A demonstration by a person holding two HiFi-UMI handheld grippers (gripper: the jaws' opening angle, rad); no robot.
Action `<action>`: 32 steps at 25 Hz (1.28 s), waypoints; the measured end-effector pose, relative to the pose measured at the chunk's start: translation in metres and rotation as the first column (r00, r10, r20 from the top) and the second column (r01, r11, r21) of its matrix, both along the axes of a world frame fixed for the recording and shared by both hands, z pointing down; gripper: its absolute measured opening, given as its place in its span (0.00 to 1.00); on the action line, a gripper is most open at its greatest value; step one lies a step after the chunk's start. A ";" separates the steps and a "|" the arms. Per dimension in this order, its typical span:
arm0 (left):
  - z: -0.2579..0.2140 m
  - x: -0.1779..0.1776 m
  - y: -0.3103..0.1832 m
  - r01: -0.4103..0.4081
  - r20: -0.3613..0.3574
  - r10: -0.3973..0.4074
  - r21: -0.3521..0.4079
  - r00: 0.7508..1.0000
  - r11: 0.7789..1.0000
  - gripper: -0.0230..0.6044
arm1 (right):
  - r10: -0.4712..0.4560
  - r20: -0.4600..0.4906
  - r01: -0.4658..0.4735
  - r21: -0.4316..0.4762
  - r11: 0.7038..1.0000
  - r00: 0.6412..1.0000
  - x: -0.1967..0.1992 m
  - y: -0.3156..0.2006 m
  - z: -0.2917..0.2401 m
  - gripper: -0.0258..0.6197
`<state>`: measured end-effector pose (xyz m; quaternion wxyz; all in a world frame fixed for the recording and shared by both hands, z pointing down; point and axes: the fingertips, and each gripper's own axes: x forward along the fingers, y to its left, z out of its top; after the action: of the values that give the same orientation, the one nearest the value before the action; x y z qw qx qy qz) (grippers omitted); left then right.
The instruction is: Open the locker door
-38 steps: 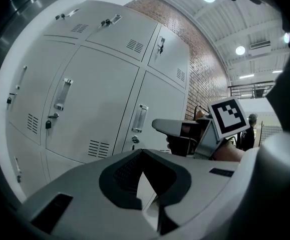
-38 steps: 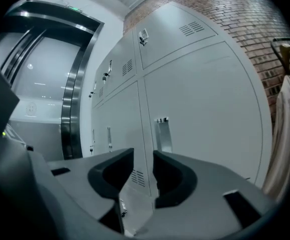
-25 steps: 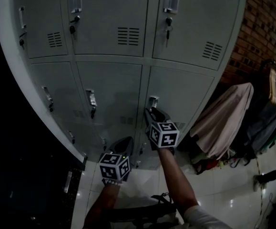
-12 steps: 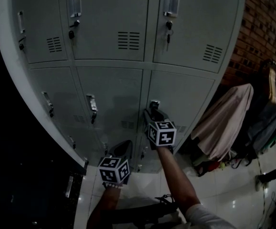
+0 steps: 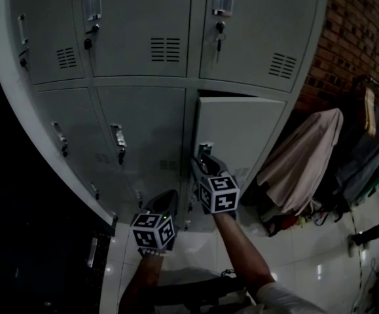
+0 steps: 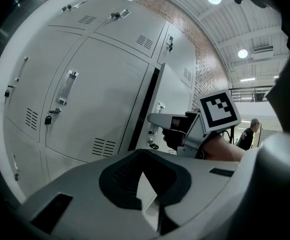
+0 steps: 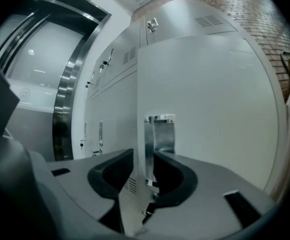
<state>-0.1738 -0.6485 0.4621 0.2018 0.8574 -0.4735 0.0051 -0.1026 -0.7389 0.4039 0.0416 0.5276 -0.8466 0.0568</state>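
The grey locker door (image 5: 241,136) in the middle row of the right column stands ajar, and a dark gap (image 5: 238,96) shows along its top. My right gripper (image 5: 202,159) is at the chrome handle (image 5: 204,150) on the door's left edge. In the right gripper view its jaws (image 7: 143,159) straddle that edge, one on each side of the handle plate (image 7: 160,134), closed on it. My left gripper (image 5: 167,199) hangs lower left, off the lockers. Its tips (image 6: 142,156) meet with nothing held. The left gripper view shows the right gripper (image 6: 157,119) at the opened door edge (image 6: 147,109).
Shut lockers (image 5: 143,38) with handles and keys surround the open one. Clothes (image 5: 300,162) hang at the right before a brick wall (image 5: 366,31). Glossy floor tiles (image 5: 294,260) lie below. A steel door frame (image 7: 67,94) stands left of the lockers. A person (image 6: 247,134) stands far off.
The locker door was shut in the earlier frames; now its handle edge has swung out toward me with the right gripper on it. The left gripper has kept its place.
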 end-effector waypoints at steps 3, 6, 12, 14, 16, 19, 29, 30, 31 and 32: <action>-0.001 0.009 0.009 -0.002 -0.004 0.002 -0.002 1.000 1.000 0.02 | -0.019 0.001 0.019 0.002 1.000 1.000 0.003 0.023 -0.001 0.28; -0.002 0.019 0.020 -0.006 -0.002 0.006 -0.004 1.000 1.000 0.02 | -0.035 0.001 0.035 0.002 0.999 0.999 0.008 0.043 -0.001 0.28; -0.002 0.035 0.043 -0.004 -0.001 0.004 -0.005 1.000 1.000 0.02 | -0.046 -0.002 0.046 0.009 0.999 0.999 0.021 0.075 -0.002 0.28; -0.002 0.040 0.050 -0.003 0.000 0.003 -0.007 1.000 1.000 0.02 | -0.047 -0.006 0.047 0.011 0.999 0.999 0.026 0.084 -0.002 0.28; -0.002 0.045 0.057 -0.003 0.002 0.003 -0.009 1.000 1.000 0.02 | -0.043 -0.015 0.043 0.017 0.999 0.999 0.030 0.091 -0.003 0.27; 0.001 0.049 0.065 0.001 0.004 -0.001 -0.015 1.000 1.000 0.02 | -0.039 -0.028 0.040 0.030 0.999 0.999 0.036 0.099 -0.003 0.24; 0.002 0.072 0.080 -0.008 0.004 0.008 -0.023 1.000 1.000 0.02 | -0.024 -0.031 0.026 0.041 0.999 0.999 0.060 0.124 -0.003 0.32; 0.002 0.076 0.083 -0.012 0.005 0.012 -0.023 1.000 1.000 0.02 | -0.023 -0.033 0.025 0.042 0.999 0.999 0.063 0.128 -0.004 0.32; 0.002 0.080 0.085 -0.016 0.007 0.017 -0.024 1.000 1.000 0.02 | -0.021 -0.034 0.022 0.043 0.999 0.999 0.066 0.132 -0.004 0.32; 0.002 0.084 0.088 -0.022 0.009 0.022 -0.024 1.000 0.999 0.02 | -0.017 -0.035 0.019 0.042 0.999 0.999 0.070 0.137 -0.004 0.32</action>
<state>-0.0902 -0.5603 0.4641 0.2099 0.8599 -0.4650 0.0169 -0.0327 -0.6021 0.4003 0.0455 0.5216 -0.8515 0.0294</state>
